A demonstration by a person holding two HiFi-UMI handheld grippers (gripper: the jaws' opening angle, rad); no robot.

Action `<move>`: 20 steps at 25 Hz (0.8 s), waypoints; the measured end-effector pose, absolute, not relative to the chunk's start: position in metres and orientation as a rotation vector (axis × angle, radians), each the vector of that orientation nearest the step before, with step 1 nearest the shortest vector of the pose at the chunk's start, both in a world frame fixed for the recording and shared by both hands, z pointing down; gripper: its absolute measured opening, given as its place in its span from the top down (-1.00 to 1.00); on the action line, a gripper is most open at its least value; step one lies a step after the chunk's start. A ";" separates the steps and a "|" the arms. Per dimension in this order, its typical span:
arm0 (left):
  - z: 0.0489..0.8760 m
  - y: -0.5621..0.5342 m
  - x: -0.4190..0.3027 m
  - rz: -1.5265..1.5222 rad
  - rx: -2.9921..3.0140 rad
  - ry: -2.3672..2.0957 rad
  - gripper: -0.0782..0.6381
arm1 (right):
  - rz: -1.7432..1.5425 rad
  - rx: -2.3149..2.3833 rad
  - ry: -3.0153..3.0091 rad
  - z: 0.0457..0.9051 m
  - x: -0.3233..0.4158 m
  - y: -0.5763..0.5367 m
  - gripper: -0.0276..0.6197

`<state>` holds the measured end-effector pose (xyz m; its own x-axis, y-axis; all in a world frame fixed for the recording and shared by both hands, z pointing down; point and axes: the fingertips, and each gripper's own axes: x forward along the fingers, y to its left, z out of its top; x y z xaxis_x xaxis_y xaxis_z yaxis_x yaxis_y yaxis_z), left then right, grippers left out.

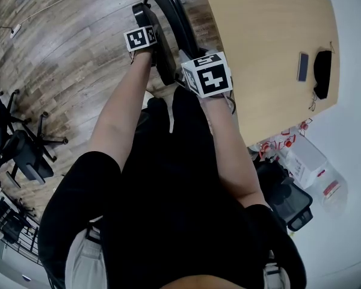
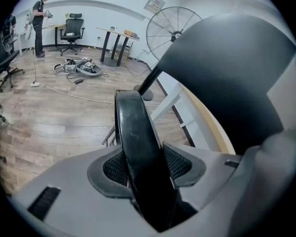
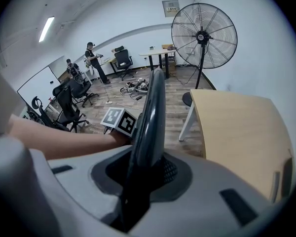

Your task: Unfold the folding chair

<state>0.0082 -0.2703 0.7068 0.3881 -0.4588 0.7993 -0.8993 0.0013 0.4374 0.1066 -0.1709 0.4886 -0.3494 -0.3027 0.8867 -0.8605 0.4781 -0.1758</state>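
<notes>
Chair [image 1: 172, 24]: folded, standing just ahead, left of table [image 1: 271, 47].
Left gripper [image 2: 147, 168]: clenched on chair's left half.
Right gripper [image 3: 144, 176]: grasping its right half.
Axis: halves run near-far, side by side.

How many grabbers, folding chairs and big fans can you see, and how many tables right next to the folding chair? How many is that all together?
Grippers: 2, the left gripper and the right gripper, both clamped on the chair
Folding chair: 1
Fan: 1
Wooden table beside the chair: 1
Total: 5
</notes>
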 end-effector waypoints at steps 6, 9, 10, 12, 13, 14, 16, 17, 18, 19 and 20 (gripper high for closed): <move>0.706 -0.261 -0.015 0.512 1.629 -1.193 0.24 | 0.841 0.957 -1.892 0.489 0.096 -0.168 0.67; 0.709 -0.256 -0.032 0.483 1.628 -1.185 0.23 | 0.852 0.959 -1.892 0.492 0.096 -0.167 0.67; 0.711 -0.253 -0.040 0.469 1.626 -1.179 0.23 | 0.859 0.960 -1.891 0.493 0.097 -0.167 0.67; 0.717 -0.247 -0.056 0.446 1.620 -1.164 0.23 | 0.874 0.960 -1.891 0.497 0.098 -0.167 0.67; 0.719 -0.244 -0.065 0.436 1.616 -1.158 0.23 | 0.880 0.960 -1.892 0.499 0.098 -0.167 0.67; 0.722 -0.242 -0.073 0.427 1.612 -1.151 0.23 | 0.885 0.959 -1.892 0.500 0.096 -0.166 0.67; 0.727 -0.237 -0.089 0.412 1.605 -1.139 0.22 | 0.889 0.955 -1.896 0.502 0.091 -0.166 0.67; 0.730 -0.235 -0.097 0.404 1.602 -1.134 0.22 | 0.890 0.952 -1.899 0.503 0.086 -0.165 0.67; 0.733 -0.232 -0.104 0.394 1.599 -1.129 0.22 | 0.890 0.949 -1.903 0.504 0.082 -0.163 0.67; 0.735 -0.230 -0.110 0.377 1.598 -1.122 0.22 | 0.890 0.946 -1.907 0.505 0.077 -0.161 0.67; 0.737 -0.228 -0.116 0.355 1.600 -1.111 0.23 | 0.890 0.943 -1.911 0.505 0.073 -0.160 0.67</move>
